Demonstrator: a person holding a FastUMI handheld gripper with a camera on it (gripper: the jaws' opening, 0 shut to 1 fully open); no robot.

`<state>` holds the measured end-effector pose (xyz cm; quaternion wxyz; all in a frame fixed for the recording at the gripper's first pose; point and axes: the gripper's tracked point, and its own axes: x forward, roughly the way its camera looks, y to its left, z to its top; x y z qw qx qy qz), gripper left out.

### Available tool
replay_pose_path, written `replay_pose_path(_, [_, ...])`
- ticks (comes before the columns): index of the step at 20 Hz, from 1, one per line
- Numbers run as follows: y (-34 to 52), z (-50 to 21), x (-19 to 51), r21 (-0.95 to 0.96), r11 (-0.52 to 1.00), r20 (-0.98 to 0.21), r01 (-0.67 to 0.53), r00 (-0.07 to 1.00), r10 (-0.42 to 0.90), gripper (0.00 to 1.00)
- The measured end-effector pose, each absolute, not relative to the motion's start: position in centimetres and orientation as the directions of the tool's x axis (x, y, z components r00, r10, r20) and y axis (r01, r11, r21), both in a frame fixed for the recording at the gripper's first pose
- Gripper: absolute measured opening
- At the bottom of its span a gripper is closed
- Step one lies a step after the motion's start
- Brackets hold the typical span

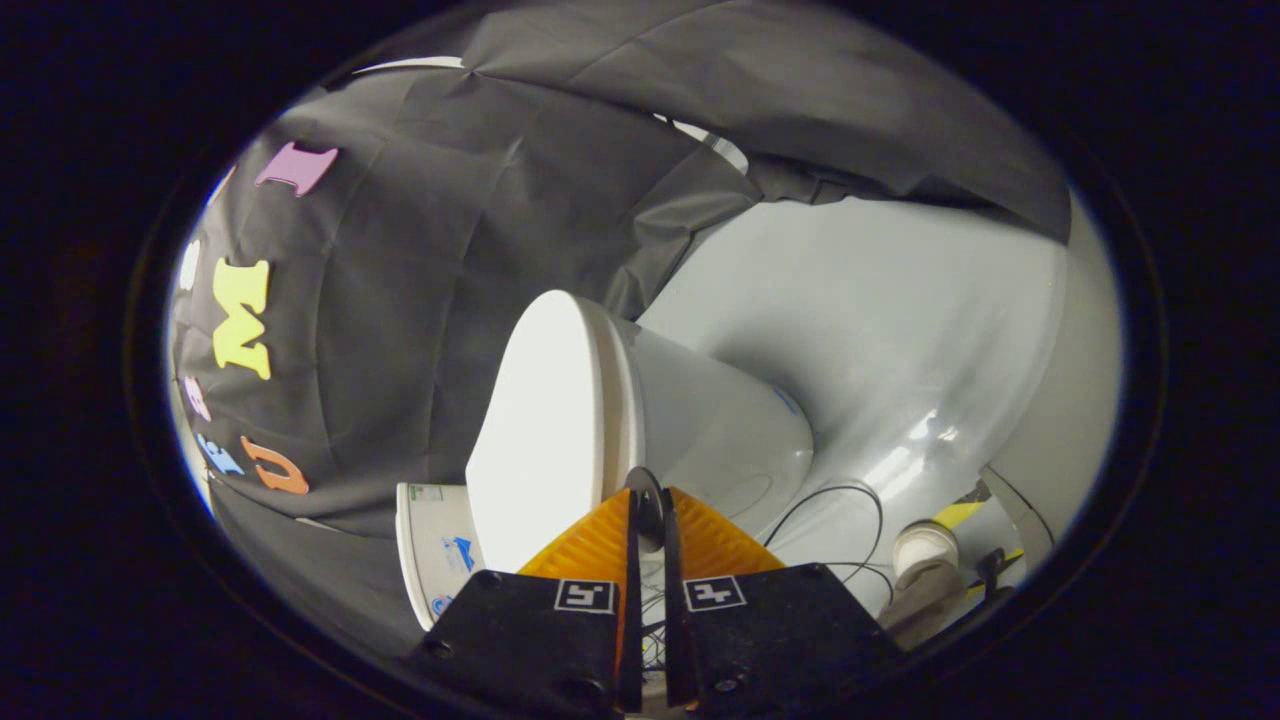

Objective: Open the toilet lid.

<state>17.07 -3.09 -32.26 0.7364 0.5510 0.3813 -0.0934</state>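
toilet lid (545, 420) edge hidden behind jaws

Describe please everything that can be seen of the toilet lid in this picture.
The toilet lid is white, smooth and glossy, like hard plastic, with a rounded oval outline. It lies closed on the seat and the white bowl, with a thin seam between them along its rim. The camera is rolled, so the lid seems to stand on edge. It sits just ahead of the tool, whose fingers are nearly together at the lid's rim; whether they touch it cannot be told. Black cloth hangs behind it.
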Motion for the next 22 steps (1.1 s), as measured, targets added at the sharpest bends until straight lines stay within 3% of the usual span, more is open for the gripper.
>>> replay_pose_path(10, [-2.0,-28.3,18.0,0.614,0.544,-0.759,0.572,0.618,0.205,0.09])
replay_pose_path(22, [-0.9,-21.2,18.6,0.618,0.613,-0.715,0.492,0.676,0.178,0.09])
